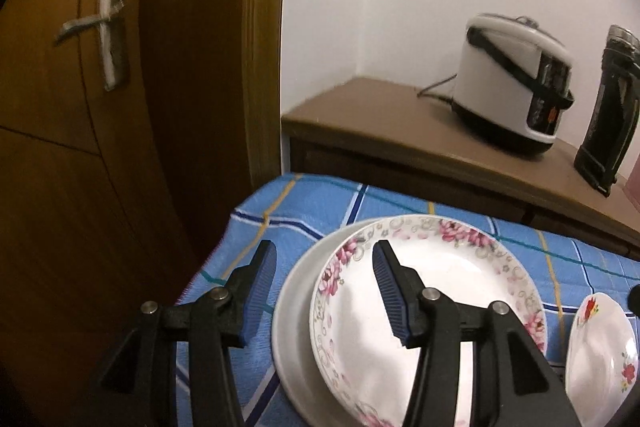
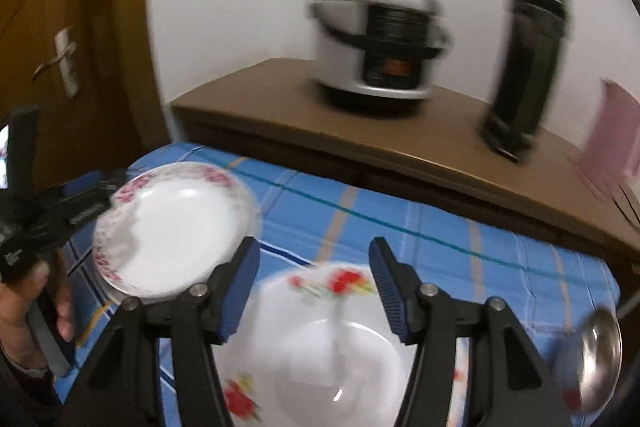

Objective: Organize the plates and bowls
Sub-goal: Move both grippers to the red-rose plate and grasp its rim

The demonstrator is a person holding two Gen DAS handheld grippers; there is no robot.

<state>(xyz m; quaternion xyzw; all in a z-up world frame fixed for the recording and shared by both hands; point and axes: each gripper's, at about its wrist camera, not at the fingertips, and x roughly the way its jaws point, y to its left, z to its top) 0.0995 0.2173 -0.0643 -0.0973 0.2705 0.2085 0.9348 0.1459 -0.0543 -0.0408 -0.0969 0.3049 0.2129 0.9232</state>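
A table under a blue checked cloth (image 1: 320, 203) holds the dishes. At its left end, a pink-flowered plate (image 1: 432, 291) sits stacked on a plain white plate (image 1: 292, 311). The left gripper (image 1: 324, 291) hovers over this stack's left rim with its jaws parted and nothing between them. To the right, a red-flowered bowl (image 2: 320, 347) lies under the right gripper (image 2: 314, 291), which is also parted and empty. A metal ladle (image 2: 596, 351) rests at the far right. Beyond the table, a rice cooker (image 2: 376, 43) stands on a brown cabinet (image 2: 280, 107).

Bare blue tablecloth (image 2: 460, 227) gives passage behind the dishes; ladle (image 2: 596, 355) (blurred, seemingly at the edge) crowds the right.
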